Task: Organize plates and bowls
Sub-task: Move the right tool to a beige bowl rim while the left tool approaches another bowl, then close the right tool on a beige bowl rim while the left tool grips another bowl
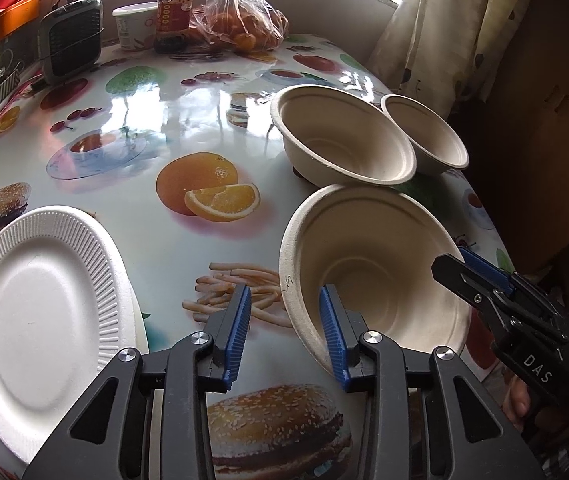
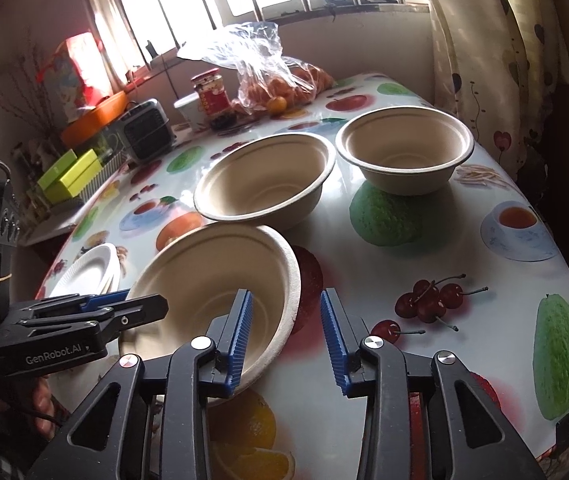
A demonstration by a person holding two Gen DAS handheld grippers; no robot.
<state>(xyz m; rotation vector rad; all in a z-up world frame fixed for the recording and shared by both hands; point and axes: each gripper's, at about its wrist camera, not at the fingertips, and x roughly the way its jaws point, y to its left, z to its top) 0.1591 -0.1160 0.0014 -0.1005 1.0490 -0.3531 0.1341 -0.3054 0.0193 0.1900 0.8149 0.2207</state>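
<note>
Near bowl [image 2: 212,292] sits tilted at the table's [image 1: 172,128] front, close before two upright bowls [image 2: 264,180]. Right gripper [image 2: 284,336] is half open, its jaws straddling the bowl's right rim without clamping. Left gripper [image 1: 284,332] is likewise parted across the opposite rim. Risk: uneven closure may crush the rim or tip the bowl against its neighbour

Three tan paper bowls and a stack of white ridged plates [image 1: 40,308] sit out. The near bowl [image 1: 372,276] is tipped up. The big bowl [image 1: 340,140] sits flat just behind it. The small bowl [image 1: 424,136] touches the big one's far side. The plates lie to its left.
</note>
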